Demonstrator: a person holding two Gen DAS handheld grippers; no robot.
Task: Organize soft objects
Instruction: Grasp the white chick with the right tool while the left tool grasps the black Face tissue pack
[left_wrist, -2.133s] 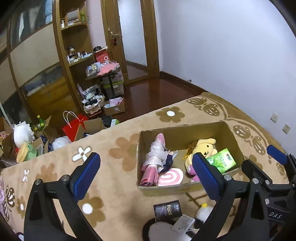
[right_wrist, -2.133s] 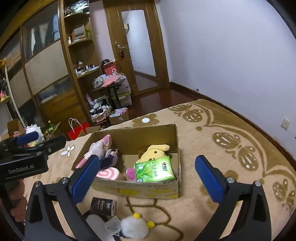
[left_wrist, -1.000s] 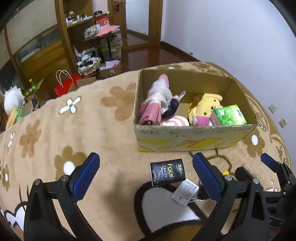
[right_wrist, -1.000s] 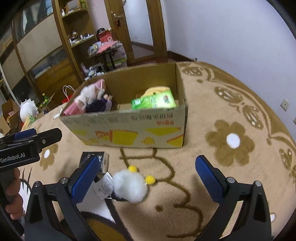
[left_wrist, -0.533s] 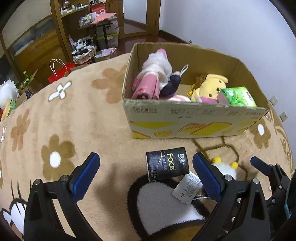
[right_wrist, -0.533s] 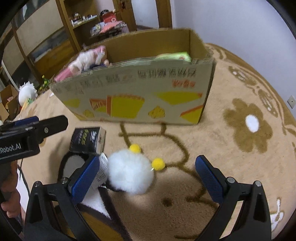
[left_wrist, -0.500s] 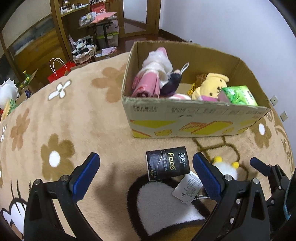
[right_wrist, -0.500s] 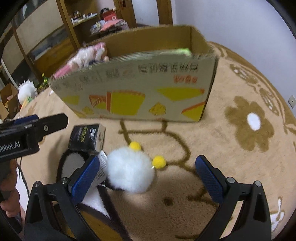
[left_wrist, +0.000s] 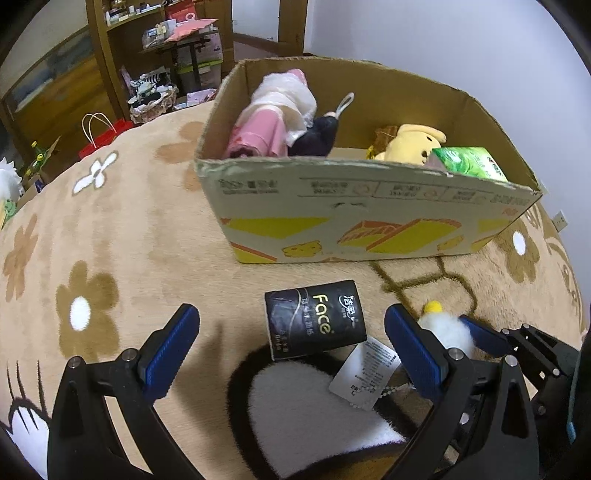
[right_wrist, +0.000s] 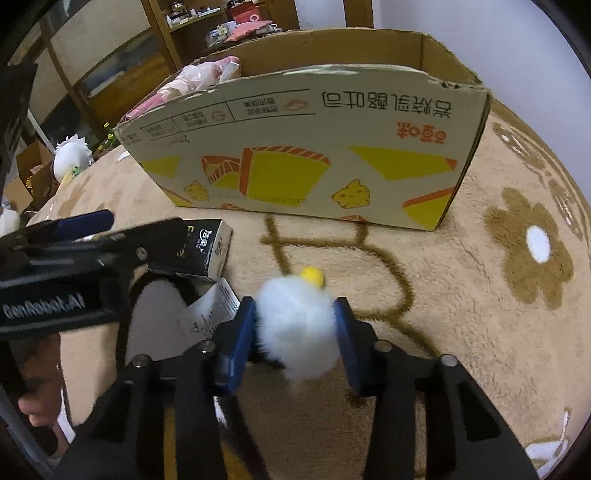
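Both grippers have dropped low toward the blanket since a second ago, and the cardboard box (left_wrist: 369, 218) now looms large ahead of them. Over on the right wrist view, the right gripper (right_wrist: 295, 328) has just been closing its jaws, and the white fluffy toy (right_wrist: 297, 325) sits squarely between them, both blue pads (right_wrist: 242, 332) pressed into its fur, one yellow pompom poking up at the top. Its paper tag (right_wrist: 207, 314) trails off to the left across the blanket (right_wrist: 461, 332).

Left gripper (left_wrist: 291, 354) now: jaws spread wide, nothing in them. The black tissue pack (left_wrist: 314, 325) lies on the blanket between the two fingers and a little ahead, not touched by either pad. The fluffy toy (left_wrist: 445, 332) shows just beyond the left gripper's right-hand finger, with the right gripper's blue tip (left_wrist: 480, 336) against it.

Box stands on the blanket just past the tissue pack, apart from it, nearer the far edge. Inside: a pink bundle (left_wrist: 262, 136) at the left end, a dark plush (left_wrist: 319, 138) beside it, a yellow plush (left_wrist: 410, 147) and a green tissue pack (left_wrist: 469, 164) toward the right end.

A hand (right_wrist: 37, 406) shows at the lower left of the right wrist view, gripping the left gripper's handle.
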